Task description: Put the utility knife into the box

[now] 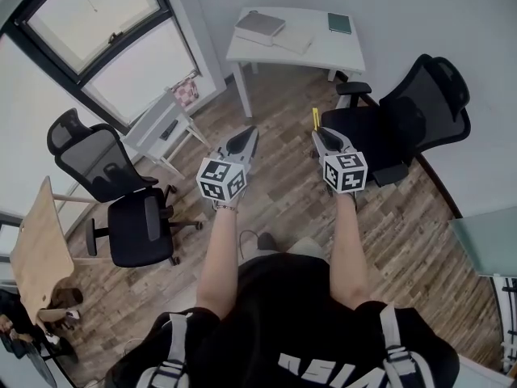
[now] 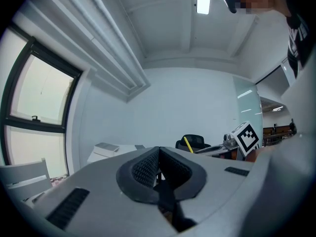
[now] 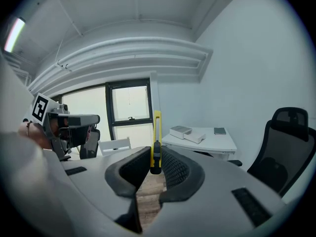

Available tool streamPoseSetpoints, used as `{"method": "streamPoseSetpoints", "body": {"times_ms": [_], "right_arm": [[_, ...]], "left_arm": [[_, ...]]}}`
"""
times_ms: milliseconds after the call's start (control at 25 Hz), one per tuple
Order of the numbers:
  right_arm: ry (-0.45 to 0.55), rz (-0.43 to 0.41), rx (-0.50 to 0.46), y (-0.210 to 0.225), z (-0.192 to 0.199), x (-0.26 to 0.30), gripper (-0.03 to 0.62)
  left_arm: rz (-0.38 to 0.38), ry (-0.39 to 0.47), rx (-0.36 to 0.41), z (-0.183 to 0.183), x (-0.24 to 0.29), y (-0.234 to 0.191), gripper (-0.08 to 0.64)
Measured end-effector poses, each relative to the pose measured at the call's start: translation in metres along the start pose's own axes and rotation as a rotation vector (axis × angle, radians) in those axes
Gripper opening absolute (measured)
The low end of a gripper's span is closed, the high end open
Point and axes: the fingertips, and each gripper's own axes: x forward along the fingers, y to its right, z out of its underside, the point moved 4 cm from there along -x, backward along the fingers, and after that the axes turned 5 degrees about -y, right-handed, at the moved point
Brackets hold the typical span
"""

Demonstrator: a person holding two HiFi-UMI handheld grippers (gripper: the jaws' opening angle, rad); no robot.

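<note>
One utility knife: lower end buried between the pads of the right gripper, only the upper yellow length exposed; from the head view, just a yellow sliver past that gripper's tips. Two boxes on the white desk, well ahead of both grippers: too small to tell whether lidded or open. Wooden tabletop, far off to the left of the left gripper: cut by the picture's edge; black chair beside the right gripper: seat partly covered by it.
</note>
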Motion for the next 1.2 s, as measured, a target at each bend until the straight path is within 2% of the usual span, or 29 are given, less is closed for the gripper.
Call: {"method": "streamPoseSetpoints", "body": {"times_ms": [240,600,1200], "right_arm": [[-0.006,0.002,-0.002,-0.009,-0.002,0.009,0.081],[-0.008,-0.004,-0.001,0.003,-0.010,0.024,0.081],[-0.015,-0.019,0.022,0.062,-0.016,0.043,0.081]], "left_arm": [[0.010,0.001,-0.007,0.000,-0.003,-0.012,0.025],[0.002,0.001,-0.028,-0.004,0.014,-0.026,0.025],[0.005,-0.023,-0.034,-0.009,0.078,-0.019,0.025]]}}
